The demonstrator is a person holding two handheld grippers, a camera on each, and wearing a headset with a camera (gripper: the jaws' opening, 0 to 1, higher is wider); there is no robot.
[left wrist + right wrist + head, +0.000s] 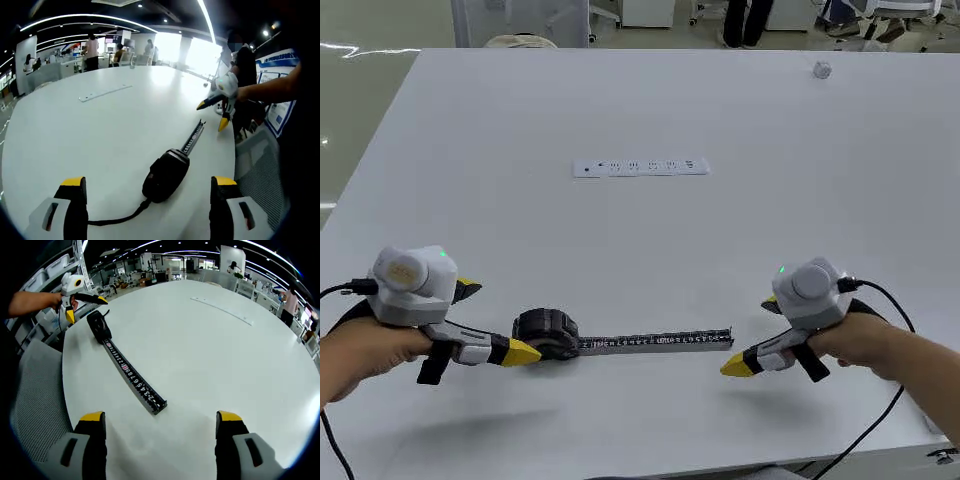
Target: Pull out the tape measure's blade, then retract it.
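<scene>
1. Open-plan office / lab floor, indoors.
2. Big white worktable (pixel 740 110) w/ a white power strip (pixel 640 167) lying flat on it.
3. Swivel chairs (pixel 905 15) on castor bases and a glossy pale floor (pixel 360 100) past the table's far edge.
4. Long ceiling light strips (pixel 205 20) run over a wide room, w/ bright windows (pixel 200 55) at the far end.
5. People (pixel 91 50) stand in the bkgd. among rows of workstations (pixel 165 275).
6. Metal rack w/ storage bins (pixel 57 267) on one side; blue-white poster board (pixel 277 70) on the other.
7. Grey mesh chair (pixel 37 390) just beside the table edge.
</scene>
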